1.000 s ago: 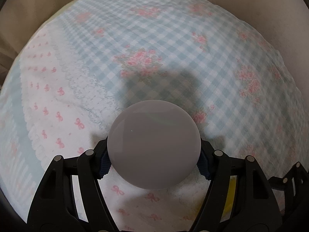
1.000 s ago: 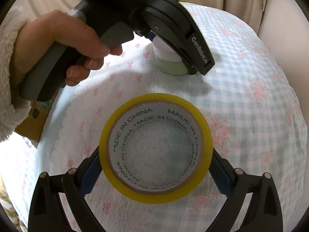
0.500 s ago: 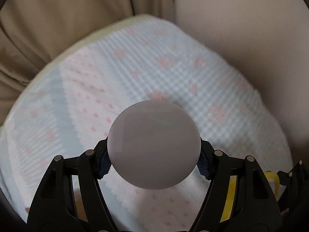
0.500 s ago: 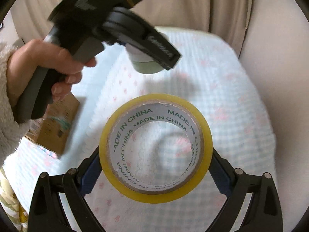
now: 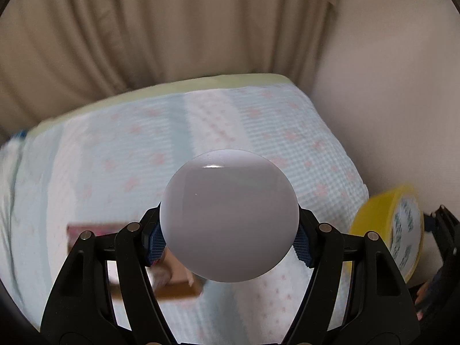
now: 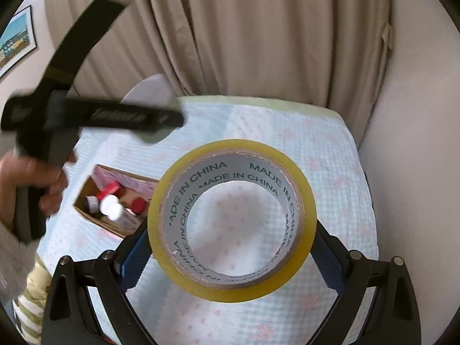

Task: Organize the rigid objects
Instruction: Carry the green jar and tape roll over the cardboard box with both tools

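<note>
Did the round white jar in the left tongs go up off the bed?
Yes. The jar rose: a second ago the checked bedspread filled the view, now the curtain shows above it.

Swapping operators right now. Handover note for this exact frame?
Left gripper: shut on the round white-lidded jar, held in the air over the bed.
Right gripper: shut on the yellow tape roll, also held in the air.
Cardboard box sits on the checked bedspread to the left, already holding a few bottles with red and white caps.
Done: both items picked up.
Left: likely carry both over the box and release them inside; neither is in yet.
</note>
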`<action>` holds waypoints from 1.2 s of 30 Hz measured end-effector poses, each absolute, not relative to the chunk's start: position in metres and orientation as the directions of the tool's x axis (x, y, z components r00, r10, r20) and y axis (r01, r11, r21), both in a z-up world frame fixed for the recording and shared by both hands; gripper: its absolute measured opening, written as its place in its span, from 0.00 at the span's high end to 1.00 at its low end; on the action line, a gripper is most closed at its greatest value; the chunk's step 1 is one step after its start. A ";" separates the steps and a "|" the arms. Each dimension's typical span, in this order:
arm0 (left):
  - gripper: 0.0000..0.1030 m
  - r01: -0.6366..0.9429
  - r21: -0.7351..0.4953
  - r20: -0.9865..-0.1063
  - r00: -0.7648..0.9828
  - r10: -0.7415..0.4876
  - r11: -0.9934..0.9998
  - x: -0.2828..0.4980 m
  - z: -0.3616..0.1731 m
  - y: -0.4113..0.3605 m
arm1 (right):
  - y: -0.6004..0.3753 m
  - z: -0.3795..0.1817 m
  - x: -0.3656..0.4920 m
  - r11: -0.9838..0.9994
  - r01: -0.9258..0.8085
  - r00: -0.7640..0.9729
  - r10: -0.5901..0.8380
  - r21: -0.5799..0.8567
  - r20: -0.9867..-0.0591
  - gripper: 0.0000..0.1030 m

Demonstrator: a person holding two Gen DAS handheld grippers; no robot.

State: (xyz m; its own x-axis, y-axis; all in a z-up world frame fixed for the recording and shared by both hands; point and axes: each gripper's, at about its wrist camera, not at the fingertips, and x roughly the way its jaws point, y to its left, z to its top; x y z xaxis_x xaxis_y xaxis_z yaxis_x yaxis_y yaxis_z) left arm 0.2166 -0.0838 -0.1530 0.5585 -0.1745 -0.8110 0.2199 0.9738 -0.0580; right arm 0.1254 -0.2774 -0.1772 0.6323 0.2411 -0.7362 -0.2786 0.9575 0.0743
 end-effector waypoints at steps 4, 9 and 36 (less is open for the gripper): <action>0.34 0.126 -0.051 -0.807 0.580 -0.116 0.991 0.189 -0.142 -0.020 | -0.255 -0.152 0.118 0.945 -0.299 0.620 0.298 0.133 -0.726 0.06; 0.34 0.053 -0.030 -0.805 0.591 -0.056 0.998 0.164 -0.136 0.068 | -0.206 -0.136 0.120 0.930 -0.332 0.594 0.335 0.157 -0.731 0.06; 0.34 0.229 -0.028 -0.925 0.363 -0.112 0.973 0.218 -0.275 0.272 | 0.018 -0.262 0.184 0.959 -0.060 0.386 0.279 0.278 -0.879 0.06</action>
State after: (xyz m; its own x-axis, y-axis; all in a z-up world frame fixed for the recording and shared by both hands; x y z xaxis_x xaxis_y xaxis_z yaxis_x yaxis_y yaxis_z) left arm 0.2179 0.2723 -0.2754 0.3628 -0.1118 -0.9251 0.2287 0.9731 -0.0279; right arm 0.1842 0.0178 -0.2618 0.3860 0.2791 -0.8793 -0.0605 0.9588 0.2777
